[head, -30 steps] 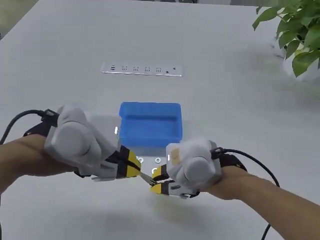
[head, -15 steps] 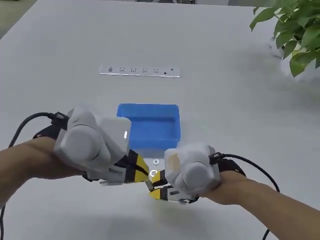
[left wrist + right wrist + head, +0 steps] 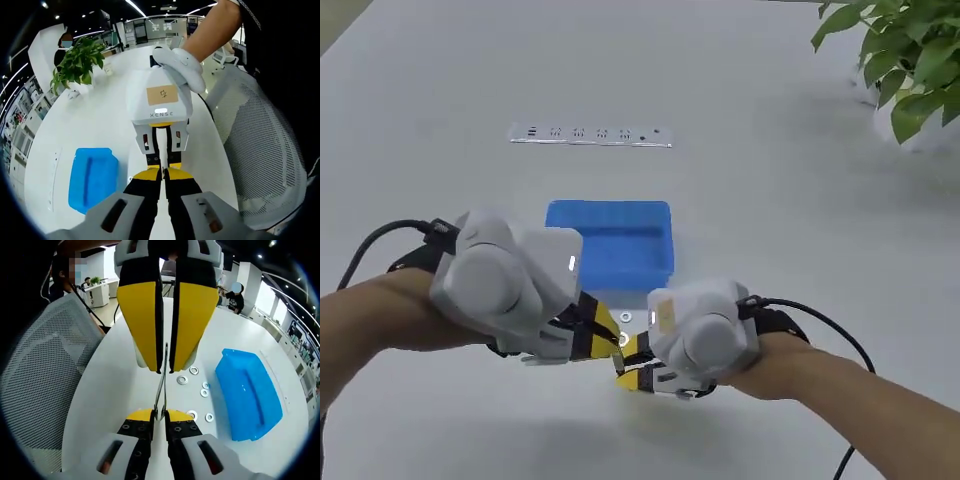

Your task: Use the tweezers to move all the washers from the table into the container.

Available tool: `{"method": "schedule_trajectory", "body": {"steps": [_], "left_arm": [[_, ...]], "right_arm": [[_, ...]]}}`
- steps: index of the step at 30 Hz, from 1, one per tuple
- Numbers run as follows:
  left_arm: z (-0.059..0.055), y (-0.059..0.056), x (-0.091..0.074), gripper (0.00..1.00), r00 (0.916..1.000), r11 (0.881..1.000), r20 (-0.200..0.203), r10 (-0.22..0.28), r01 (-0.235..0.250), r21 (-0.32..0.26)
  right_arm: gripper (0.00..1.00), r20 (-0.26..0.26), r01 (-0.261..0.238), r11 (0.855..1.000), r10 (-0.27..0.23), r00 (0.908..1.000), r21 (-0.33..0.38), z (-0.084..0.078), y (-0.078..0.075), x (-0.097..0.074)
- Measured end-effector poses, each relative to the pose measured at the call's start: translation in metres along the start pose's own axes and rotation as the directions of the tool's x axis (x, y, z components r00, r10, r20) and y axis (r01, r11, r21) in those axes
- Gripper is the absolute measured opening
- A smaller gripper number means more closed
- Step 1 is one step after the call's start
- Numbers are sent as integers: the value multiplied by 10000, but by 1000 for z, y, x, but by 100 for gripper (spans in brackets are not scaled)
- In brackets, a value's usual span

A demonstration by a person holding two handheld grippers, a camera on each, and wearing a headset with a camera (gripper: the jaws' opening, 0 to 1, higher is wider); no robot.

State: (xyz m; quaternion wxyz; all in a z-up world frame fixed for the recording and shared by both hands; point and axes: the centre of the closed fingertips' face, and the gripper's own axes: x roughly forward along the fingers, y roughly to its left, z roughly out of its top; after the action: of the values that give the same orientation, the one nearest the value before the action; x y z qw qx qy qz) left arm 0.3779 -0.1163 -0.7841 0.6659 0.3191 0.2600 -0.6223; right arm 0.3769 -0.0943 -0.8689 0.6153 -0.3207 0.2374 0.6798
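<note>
Thin metal tweezers [image 3: 161, 390] run between my two grippers, which face each other tip to tip. My right gripper [image 3: 159, 415] is shut on one end and my left gripper [image 3: 164, 172] is shut on the other end of the tweezers [image 3: 163, 150]. In the head view the left gripper [image 3: 603, 333] and right gripper [image 3: 632, 368] meet just in front of the blue container [image 3: 610, 245]. Several washers [image 3: 182, 380] lie on the white table between the grippers and the container [image 3: 250, 395]; a washer [image 3: 625, 317] shows by the container's near edge.
A white power strip [image 3: 590, 136] lies beyond the container. A potted plant [image 3: 895, 60] stands at the far right. A mesh office chair [image 3: 255, 150] is beside the table [image 3: 770, 200]. Cables trail from both grippers.
The left gripper has moved in closer to the right gripper, so their yellow jaws now nearly touch around the tweezers. The camera has shifted slightly.
</note>
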Motion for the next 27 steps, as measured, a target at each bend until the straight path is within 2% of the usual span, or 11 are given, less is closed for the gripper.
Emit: {"method": "schedule_trajectory", "body": {"steps": [7, 12, 17, 27], "left_arm": [[-4, -1, 4, 6, 10000, 10000, 83, -47, 47, -55], [-2, -1, 5, 6, 9998, 9999, 187, -56, 59, -136], [-4, -1, 2, 6, 9999, 9998, 108, -57, 60, -203], [-4, 6, -5, 6, 9999, 9999, 115, 47, -46, -142]], "right_arm": [[11, -2, 21, 10000, -21, 10000, 29, 0, 0, 0], [12, 15, 26, 10000, -26, 10000, 88, -1, 0, -1], [12, 18, 94, 10000, -94, 10000, -5, 0, -2, -1], [12, 174, 305, 9995, -304, 9994, -41, 6, -11, -2]]}}
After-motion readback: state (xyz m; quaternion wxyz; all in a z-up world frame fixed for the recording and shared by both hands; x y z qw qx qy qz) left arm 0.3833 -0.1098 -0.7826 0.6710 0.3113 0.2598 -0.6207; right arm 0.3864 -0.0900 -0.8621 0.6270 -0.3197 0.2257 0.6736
